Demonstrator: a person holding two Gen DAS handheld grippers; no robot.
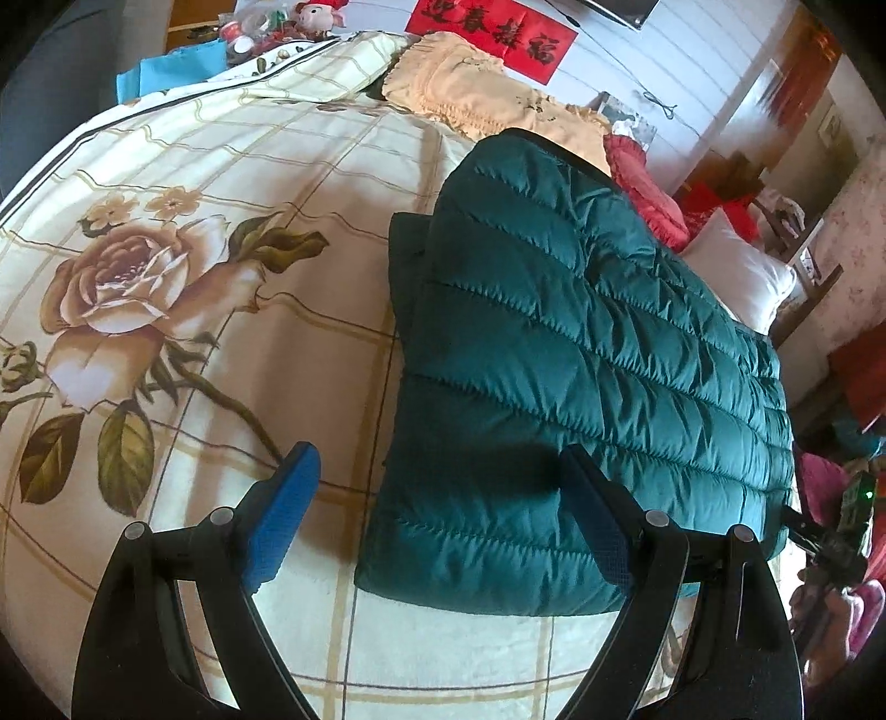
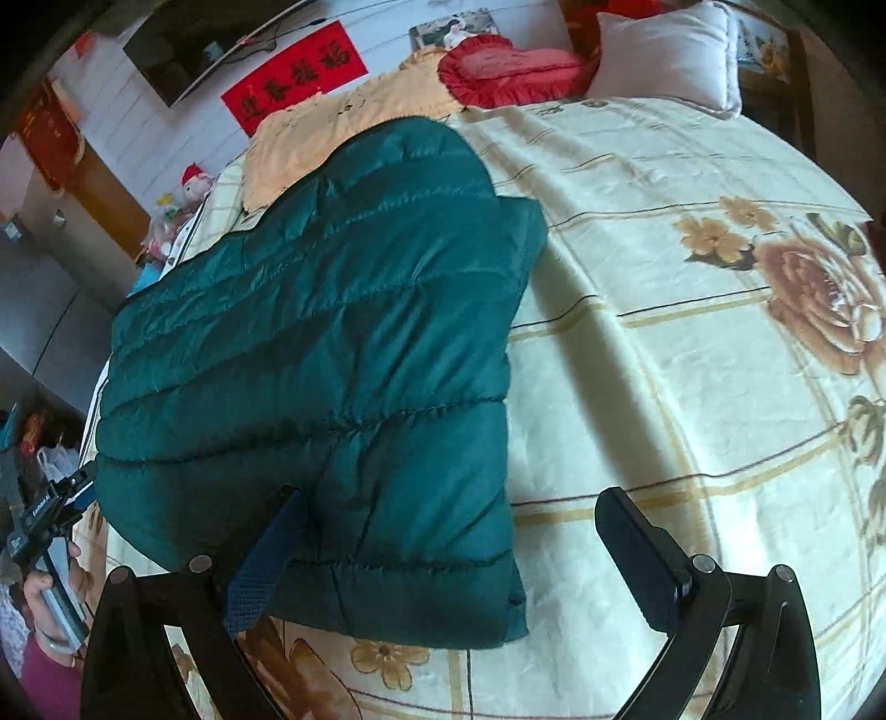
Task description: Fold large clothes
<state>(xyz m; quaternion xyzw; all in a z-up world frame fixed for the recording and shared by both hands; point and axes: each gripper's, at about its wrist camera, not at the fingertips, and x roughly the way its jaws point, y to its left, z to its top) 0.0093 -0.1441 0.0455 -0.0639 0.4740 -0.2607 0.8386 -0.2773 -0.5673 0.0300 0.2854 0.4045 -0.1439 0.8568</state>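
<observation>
Two grippers hang above one green quilted jacket (image 1: 581, 354) that lies folded on the bedspread (image 1: 183, 277). In the left wrist view the jacket fills the centre and right of the frame; its lower hem edge runs across the lower middle, and its left edge is straight, with much free bedspread at the left. The left gripper (image 1: 443, 520) stands wide, with nothing between its blue pads; the left edge of the jacket shows in the gap between its fingers. In the right wrist view the jacket (image 2: 332, 360) sits at centre left, and free bedspread (image 2: 692, 387) stretches to the right. The right gripper (image 2: 454, 559) also stands wide and holds nothing, and the lower right corner of the jacket shows between its fingers. At the upper part of both frames a red banner (image 1: 493, 33) carries dark characters, which I cannot read surely.
</observation>
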